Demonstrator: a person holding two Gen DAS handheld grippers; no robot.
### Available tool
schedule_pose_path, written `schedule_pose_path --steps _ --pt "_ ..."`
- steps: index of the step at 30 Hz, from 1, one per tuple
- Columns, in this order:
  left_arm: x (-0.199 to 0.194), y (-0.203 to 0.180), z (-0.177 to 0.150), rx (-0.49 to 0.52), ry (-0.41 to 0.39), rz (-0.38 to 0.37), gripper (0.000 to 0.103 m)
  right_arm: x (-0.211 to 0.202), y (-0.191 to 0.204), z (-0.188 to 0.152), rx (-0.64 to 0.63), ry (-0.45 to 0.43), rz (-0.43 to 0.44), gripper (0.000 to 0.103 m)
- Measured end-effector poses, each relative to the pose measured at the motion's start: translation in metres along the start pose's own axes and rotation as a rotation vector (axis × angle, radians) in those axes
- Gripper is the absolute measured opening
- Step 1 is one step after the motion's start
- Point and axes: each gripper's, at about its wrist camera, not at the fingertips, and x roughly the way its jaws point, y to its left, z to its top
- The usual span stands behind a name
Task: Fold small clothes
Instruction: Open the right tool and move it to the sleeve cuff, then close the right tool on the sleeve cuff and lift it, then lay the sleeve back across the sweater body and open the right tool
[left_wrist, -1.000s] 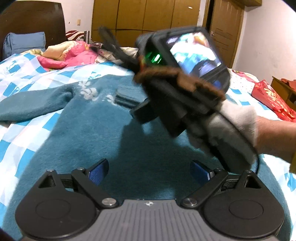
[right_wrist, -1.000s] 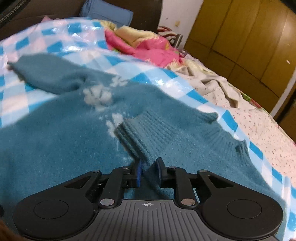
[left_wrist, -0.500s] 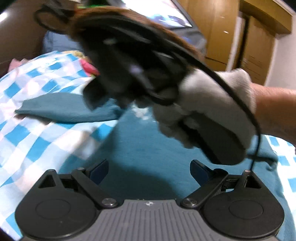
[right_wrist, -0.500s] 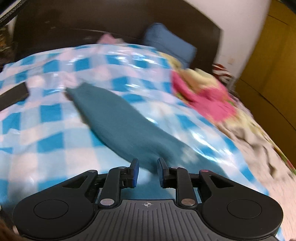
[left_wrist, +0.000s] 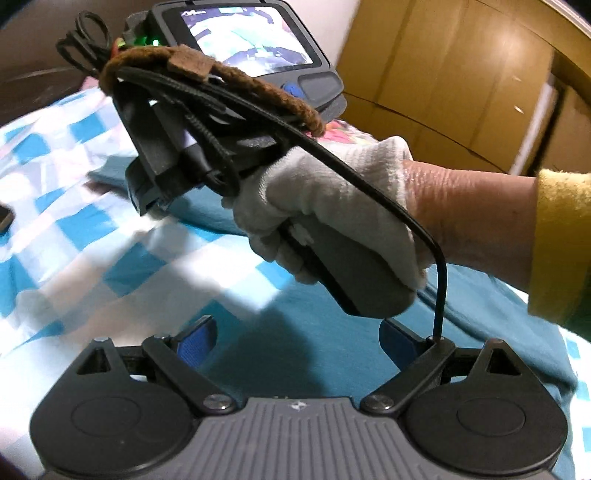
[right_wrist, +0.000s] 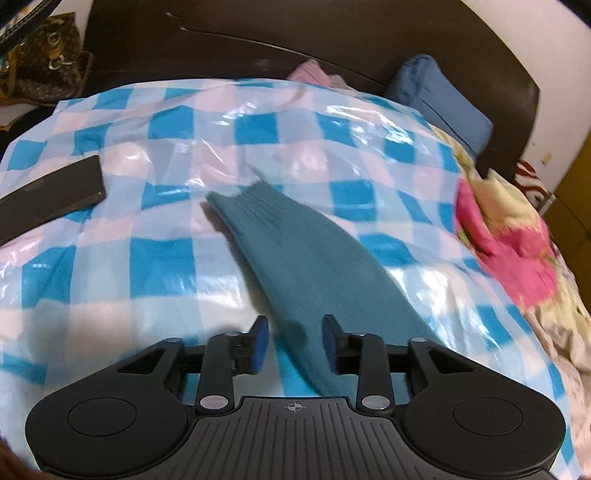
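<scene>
One teal sweater sleeve (right_wrist: 314, 258) is lying between the right tool (right_wrist: 295, 341)'s opening, unclenched jaws, awaiting a grasp to fold inward, while the left tool (left_wrist: 295, 339) is hovering released.

warm indoor light, fairly dim. white glare streaks the glossy blue-and-white checked plastic sheet (right_wrist: 258, 122). motion blur smears the teal knitted sleeve (right_wrist: 314, 258) and the pink floral bedding (right_wrist: 517, 240). fisheye bending curves both views' edges, corners black.
</scene>
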Motion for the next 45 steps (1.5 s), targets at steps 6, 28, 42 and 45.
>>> schedule_pose_path --steps 6,28,42,45 --pt "0.002 0.016 0.003 -0.108 -0.006 0.037 0.103 0.030 0.025 0.022 -0.079 -0.022 -0.011 0.036" --pt "-0.014 0.017 -0.008 -0.119 -0.071 0.080 0.103 -0.013 -0.058 0.043 0.370 -0.125 -0.174 0.006" --pt "-0.037 -0.033 -0.010 0.106 -0.154 0.006 0.103 -0.181 -0.163 -0.091 0.816 -0.227 -0.416 0.006" --pt "-0.041 -0.051 -0.016 0.168 -0.151 -0.020 0.103 -0.210 -0.176 -0.135 0.909 -0.226 -0.487 0.006"
